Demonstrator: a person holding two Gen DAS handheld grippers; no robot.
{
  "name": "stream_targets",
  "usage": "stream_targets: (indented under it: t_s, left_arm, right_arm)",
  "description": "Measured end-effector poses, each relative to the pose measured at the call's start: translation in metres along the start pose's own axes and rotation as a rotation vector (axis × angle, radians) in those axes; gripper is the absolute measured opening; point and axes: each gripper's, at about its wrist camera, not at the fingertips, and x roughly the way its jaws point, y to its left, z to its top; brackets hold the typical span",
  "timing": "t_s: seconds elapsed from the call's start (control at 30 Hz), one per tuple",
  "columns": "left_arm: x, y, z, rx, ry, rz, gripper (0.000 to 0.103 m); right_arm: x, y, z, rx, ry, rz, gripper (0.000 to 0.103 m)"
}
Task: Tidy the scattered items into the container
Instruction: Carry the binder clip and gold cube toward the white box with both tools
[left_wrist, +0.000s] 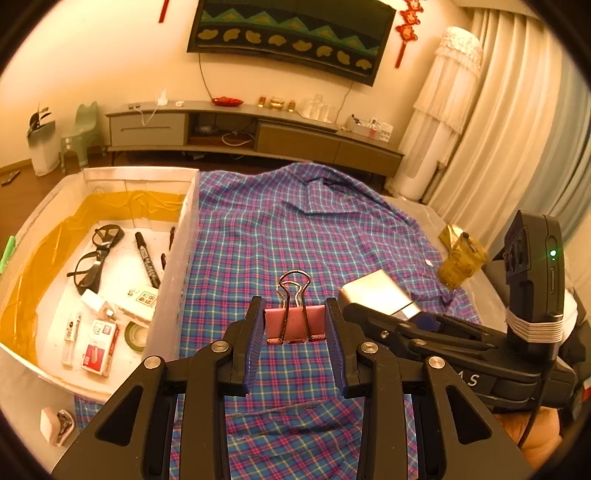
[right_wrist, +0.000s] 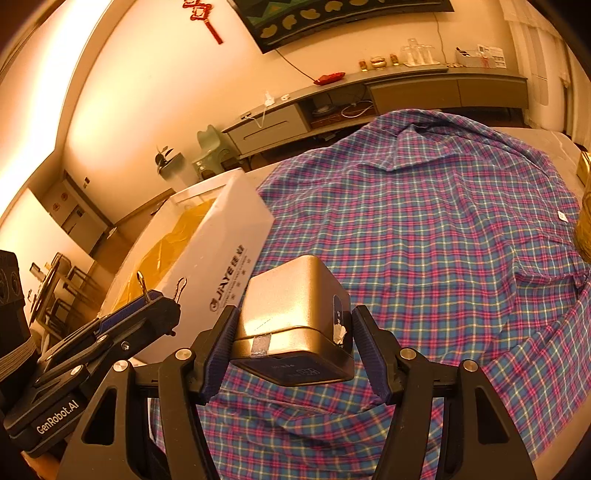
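Left gripper (left_wrist: 295, 334): fingers clamped on a pink metal binder clip (left_wrist: 294, 320) with wire handles, held above the blue-and-pink plaid cloth (left_wrist: 295, 229).
Right gripper (right_wrist: 291, 341): fingers closed against the sides of a gold metal box with a dark base (right_wrist: 295, 317), lifted over the same cloth.
Container: a white foam box lined with yellow film (left_wrist: 48, 206) sits at the left edge of the cloth-covered tabletop, just beside the left gripper.
Inside the container: black-framed glasses (left_wrist: 96, 254), a black marker pen (left_wrist: 147, 259), a roll of green tape (left_wrist: 136, 336), a red-and-white small packet (left_wrist: 99, 346).
Far right edge: a crumpled gold wrapper (left_wrist: 460, 258) rests beyond the cloth.
Background: a low grey TV cabinet (left_wrist: 255, 129) along the wall.
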Motion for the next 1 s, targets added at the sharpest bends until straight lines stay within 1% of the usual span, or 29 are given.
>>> stream_targets:
  t_s: [0.2,0.57,0.7,1.0]
  left_arm:
    - [-0.015,0.003,-0.001,-0.003,-0.02,-0.009,0.033]
    - [-0.038,0.02,-0.002,-0.035,-0.049,-0.017,0.033]
    - [-0.046,0.031,-0.003,-0.047,-0.051,-0.019,0.033]
    - [-0.065,0.06,-0.002,-0.072,-0.065,0.003,0.033]
  right_arm:
    - [-0.005,0.019,-0.002,-0.033,-0.003,0.027,0.063]
    - [-0.01,0.049,-0.002,-0.098,-0.009,0.06,0.063]
    - [-0.008,0.061,-0.002,-0.128,-0.002,0.072,0.063]
    - [-0.001,0.09,0.002,-0.191,0.013,0.099,0.063]
